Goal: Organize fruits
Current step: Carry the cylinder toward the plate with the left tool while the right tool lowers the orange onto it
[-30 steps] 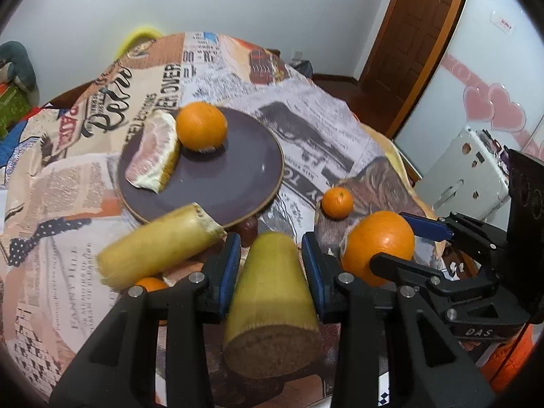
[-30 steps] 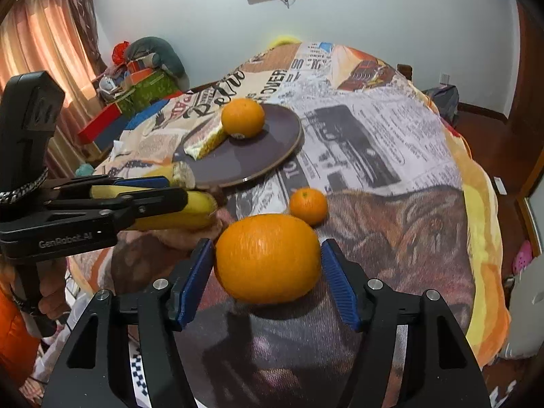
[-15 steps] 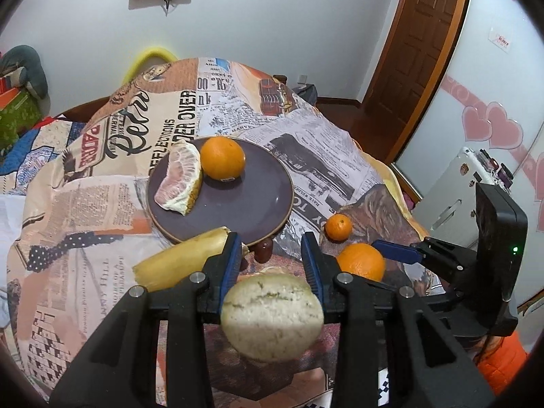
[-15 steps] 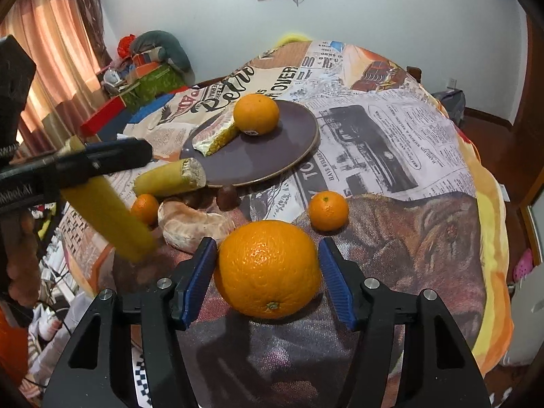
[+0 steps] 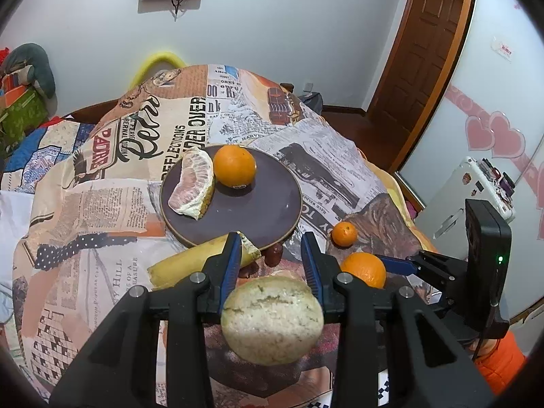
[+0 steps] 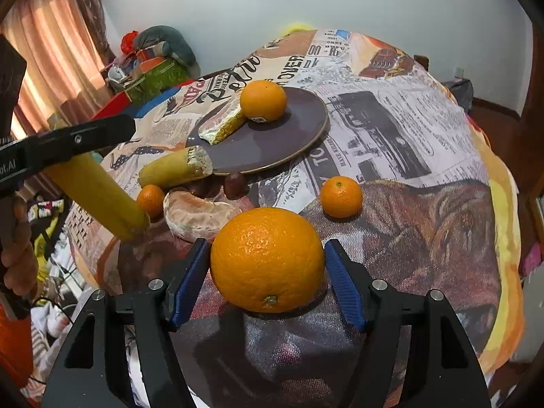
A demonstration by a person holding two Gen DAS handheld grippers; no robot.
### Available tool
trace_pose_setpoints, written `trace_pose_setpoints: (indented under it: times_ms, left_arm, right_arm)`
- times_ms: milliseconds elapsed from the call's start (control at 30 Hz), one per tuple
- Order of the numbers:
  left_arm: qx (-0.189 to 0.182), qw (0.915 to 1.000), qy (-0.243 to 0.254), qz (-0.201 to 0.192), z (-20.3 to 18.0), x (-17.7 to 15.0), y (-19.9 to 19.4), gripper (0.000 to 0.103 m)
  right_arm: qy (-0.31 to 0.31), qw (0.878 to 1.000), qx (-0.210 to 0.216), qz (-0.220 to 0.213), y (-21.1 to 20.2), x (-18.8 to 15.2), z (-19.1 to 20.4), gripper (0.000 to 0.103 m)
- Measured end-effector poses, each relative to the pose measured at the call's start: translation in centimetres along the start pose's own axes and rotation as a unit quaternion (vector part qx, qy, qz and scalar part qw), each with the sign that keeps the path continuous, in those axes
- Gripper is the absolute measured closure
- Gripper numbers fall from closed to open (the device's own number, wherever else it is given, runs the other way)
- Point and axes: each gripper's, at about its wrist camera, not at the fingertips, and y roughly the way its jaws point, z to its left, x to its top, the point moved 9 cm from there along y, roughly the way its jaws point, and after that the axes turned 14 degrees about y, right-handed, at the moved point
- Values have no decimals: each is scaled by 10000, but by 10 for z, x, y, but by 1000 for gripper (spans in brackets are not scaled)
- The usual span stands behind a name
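Note:
My left gripper (image 5: 271, 248) is shut on a yellow cut fruit piece (image 5: 272, 319), held above the cloth with its pale cut end toward the camera. From the right wrist view the same piece (image 6: 98, 197) hangs at the left. A big orange (image 6: 267, 260) sits on the cloth between the jaws of my right gripper (image 6: 267, 244). Those jaws are opening, and a slim gap shows at each blue pad. Beyond stands a dark plate (image 5: 272, 204) with an orange (image 5: 234, 166) and a pomelo wedge (image 5: 192, 183) on it.
A second yellow piece (image 5: 190, 261) lies against the plate's near rim. A small mandarin (image 6: 341, 196) sits right of it, another mandarin (image 6: 150, 200) and a peeled pomelo segment (image 6: 197, 214) to the left. Dark red small fruits (image 6: 234, 183) sit under the rim.
The left gripper has risen with the yellow piece and tipped its cut end toward the camera. The right pads have drawn slightly away from the big orange.

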Motion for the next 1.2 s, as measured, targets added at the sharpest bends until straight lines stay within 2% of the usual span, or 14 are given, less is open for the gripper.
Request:
trace_pose_setpoints:
  times_ms: [167, 633, 1200]
  left_arm:
    - [67, 9999, -12, -130, 8, 10, -6, 67]
    - [310, 9985, -72, -435, 44, 44, -6, 67]
    - [416, 9979, -236, -431, 78, 68, 43, 67]
  right_arm:
    - [50, 9999, 31, -107, -3, 10, 2, 38]
    - [39, 9976, 142, -679, -13, 73, 14, 39]
    - [63, 9978, 121, -652, 25, 104, 7, 38]
